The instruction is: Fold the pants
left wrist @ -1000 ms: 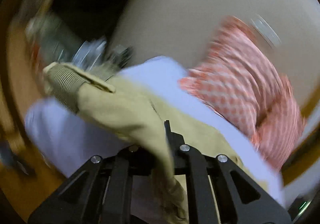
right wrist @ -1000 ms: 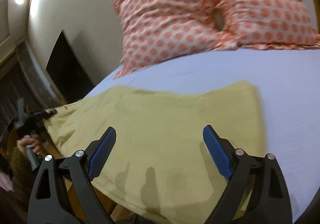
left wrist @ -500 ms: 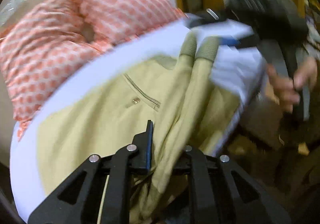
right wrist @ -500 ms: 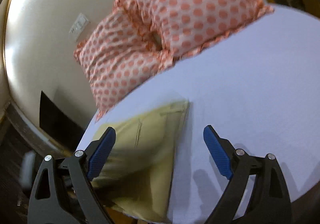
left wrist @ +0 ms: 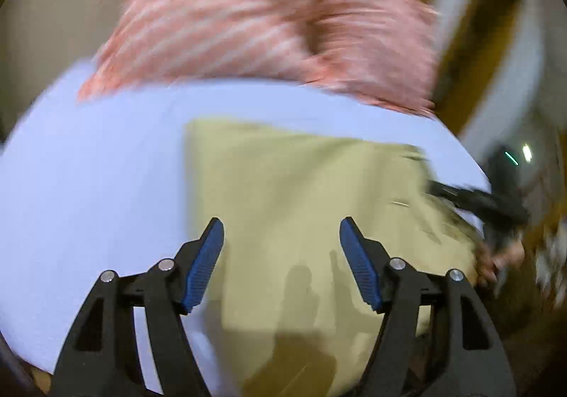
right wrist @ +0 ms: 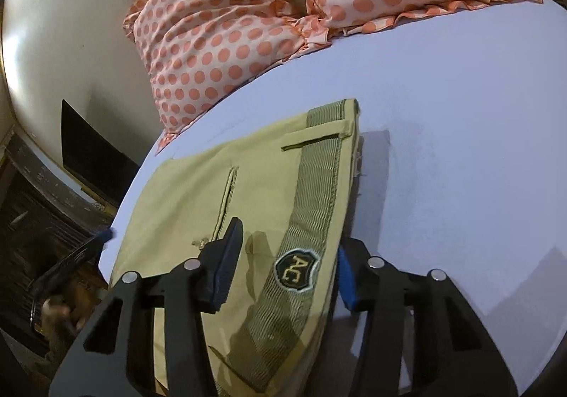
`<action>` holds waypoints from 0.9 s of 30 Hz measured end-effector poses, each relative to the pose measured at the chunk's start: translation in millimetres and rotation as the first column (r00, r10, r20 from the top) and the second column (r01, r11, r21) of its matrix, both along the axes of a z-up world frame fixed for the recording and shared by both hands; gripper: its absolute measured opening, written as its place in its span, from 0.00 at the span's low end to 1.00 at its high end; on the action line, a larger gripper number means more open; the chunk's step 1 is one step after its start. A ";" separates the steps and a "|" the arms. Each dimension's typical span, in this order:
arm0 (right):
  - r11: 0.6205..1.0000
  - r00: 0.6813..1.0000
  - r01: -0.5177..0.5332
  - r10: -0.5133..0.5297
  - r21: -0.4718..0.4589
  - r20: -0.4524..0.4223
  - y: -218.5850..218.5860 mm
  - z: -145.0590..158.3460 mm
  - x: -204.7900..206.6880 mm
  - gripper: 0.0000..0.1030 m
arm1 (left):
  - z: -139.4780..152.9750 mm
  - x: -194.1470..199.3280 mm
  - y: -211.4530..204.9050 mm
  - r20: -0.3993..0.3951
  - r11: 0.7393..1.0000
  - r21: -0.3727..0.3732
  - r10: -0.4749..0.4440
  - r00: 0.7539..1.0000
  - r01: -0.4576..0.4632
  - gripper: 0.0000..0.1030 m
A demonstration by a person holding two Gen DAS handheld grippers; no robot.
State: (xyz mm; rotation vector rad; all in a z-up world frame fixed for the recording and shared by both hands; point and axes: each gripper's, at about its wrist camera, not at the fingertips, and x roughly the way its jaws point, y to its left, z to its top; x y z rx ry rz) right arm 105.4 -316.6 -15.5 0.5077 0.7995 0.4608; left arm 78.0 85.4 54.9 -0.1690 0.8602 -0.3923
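On the bed sheet [right wrist: 460, 113], only the right view shows left tongs [left wrist: 281, 248] wide, right tongs [right wrist: 288, 266] straddling the pants [right wrist: 248, 184] waistband.

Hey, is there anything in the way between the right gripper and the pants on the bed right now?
Nothing visible. The right gripper is already at the pants, its open fingers straddling the ribbed waistband near the AC badge. The polka-dot pillows lie well beyond, at the head of the bed.

pants [right wrist: 255, 177] looking like matt khaki woven cloth, ribbed waistband [right wrist: 312, 205] with stitched badge [right wrist: 297, 269]; bedsheet [right wrist: 460, 120] reading smooth matt fabric; pillows [right wrist: 226, 32] showing soft dotted cloth; right gripper [right wrist: 287, 262] showing matt black plastic, ridged blue pads [right wrist: 226, 255], shiny metal screws
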 end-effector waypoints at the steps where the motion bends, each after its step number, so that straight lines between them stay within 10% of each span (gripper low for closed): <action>1: 0.999 1.000 -0.002 0.002 0.037 -0.004 -4.4 -3.0 1.4 0.46 | -7.0 8.7 6.7 -0.035 1.000 -0.014 0.010 0.999 -0.010 0.65; 7: 0.994 0.997 -0.073 0.073 0.079 0.003 -0.8 -3.7 6.5 0.42 | -26.2 45.4 -4.5 -0.144 0.993 -0.096 -0.081 0.986 0.068 0.74; 10: 0.978 0.990 -0.131 0.139 0.164 -0.038 -4.7 -11.5 15.1 0.19 | -26.7 63.7 -4.9 -0.175 0.986 -0.147 -0.103 0.979 0.078 0.73; 11: 0.962 0.985 -0.148 0.164 0.230 -0.053 -7.9 -15.5 18.5 0.16 | -28.3 68.6 -2.0 -0.189 0.981 -0.180 -0.110 0.976 0.076 0.60; 12: 0.938 0.979 -0.157 0.189 0.308 -0.075 -12.2 -20.8 22.2 0.15 | -29.3 71.6 0.2 -0.207 0.979 -0.193 -0.112 0.972 0.072 0.25; 14: 0.921 0.974 -0.155 0.202 0.358 -0.098 -13.5 -21.5 27.4 0.14 | -29.7 80.5 1.9 -0.231 0.972 -0.221 -0.127 0.965 0.074 0.12; 22: 0.947 0.987 -0.154 0.158 0.283 0.009 -7.2 42.9 81.1 0.13 | 24.4 123.5 -37.1 -0.051 0.993 -0.069 -0.101 0.994 0.097 0.08; 27: 0.992 0.998 0.060 -0.060 0.110 -0.005 -14.0 50.5 140.2 0.20 | 13.6 191.1 -63.1 0.014 0.991 0.131 0.031 0.999 -0.032 0.15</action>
